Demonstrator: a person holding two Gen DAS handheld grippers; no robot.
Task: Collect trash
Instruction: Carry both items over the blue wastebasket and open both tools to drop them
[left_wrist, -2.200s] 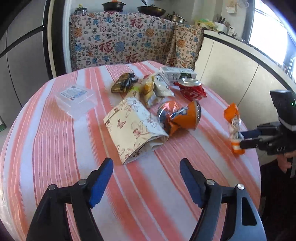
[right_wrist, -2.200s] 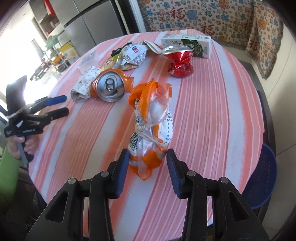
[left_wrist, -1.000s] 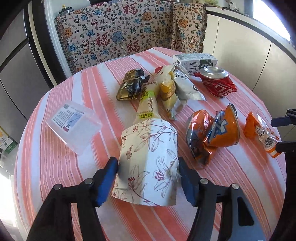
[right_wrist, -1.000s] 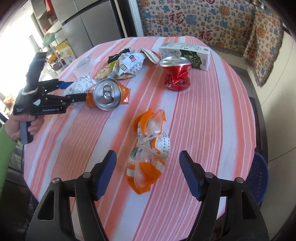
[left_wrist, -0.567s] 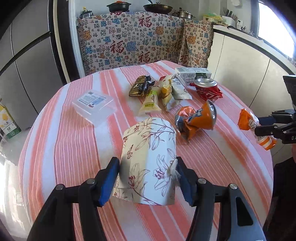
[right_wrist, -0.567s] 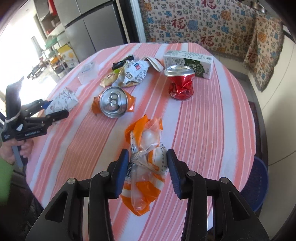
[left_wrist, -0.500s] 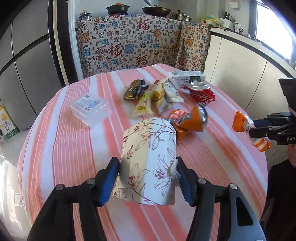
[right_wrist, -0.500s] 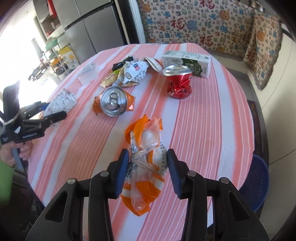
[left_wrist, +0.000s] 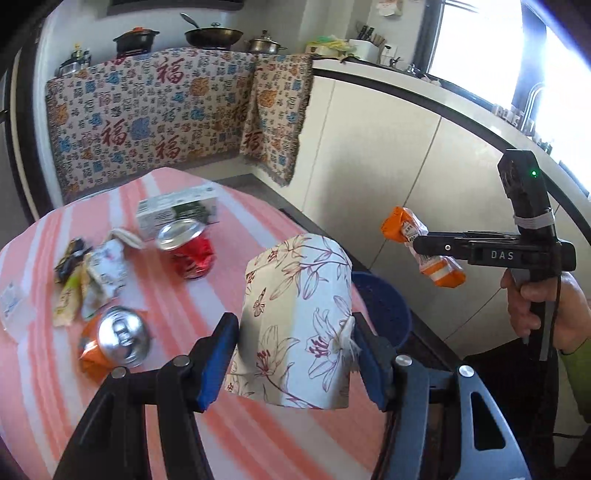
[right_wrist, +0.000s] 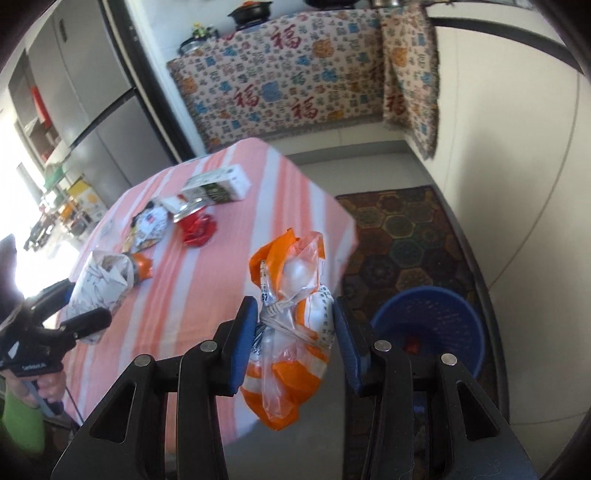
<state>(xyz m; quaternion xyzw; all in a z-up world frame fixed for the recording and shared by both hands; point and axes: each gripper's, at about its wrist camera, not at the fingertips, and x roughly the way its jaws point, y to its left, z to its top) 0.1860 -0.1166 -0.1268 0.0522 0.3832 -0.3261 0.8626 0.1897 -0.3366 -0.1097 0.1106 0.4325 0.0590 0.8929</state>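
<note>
You've got trash in both grippers. Your left gripper (left_wrist: 293, 354) squeezes the floral paper bag (left_wrist: 295, 317) across its width, both blue pads pressed into its sides; the paper bows outward, so it reads as light, soft and hollow. It hangs clear of the striped tablecloth (left_wrist: 155, 295), near the table's edge.

Your right gripper (right_wrist: 293, 343) pinches the orange-and-clear plastic wrapper (right_wrist: 291, 317) at its knotted waist, which looks like the firmest spot on a crinkly, slippery film. It dangles beyond the table edge, over the floor.

Both loads point toward the blue bin (right_wrist: 432, 325), a round perforated plastic tub on the patterned rug (right_wrist: 402, 225) just beside the table; there's something red already inside.

On the cloth behind sit a crushed red can (left_wrist: 188, 251), a crushed orange can (left_wrist: 114, 339), a milk carton (left_wrist: 177, 214) and a heap of foil snack wrappers (left_wrist: 92, 273). That's all rigid metal, card and shiny film yet to collect.
</note>
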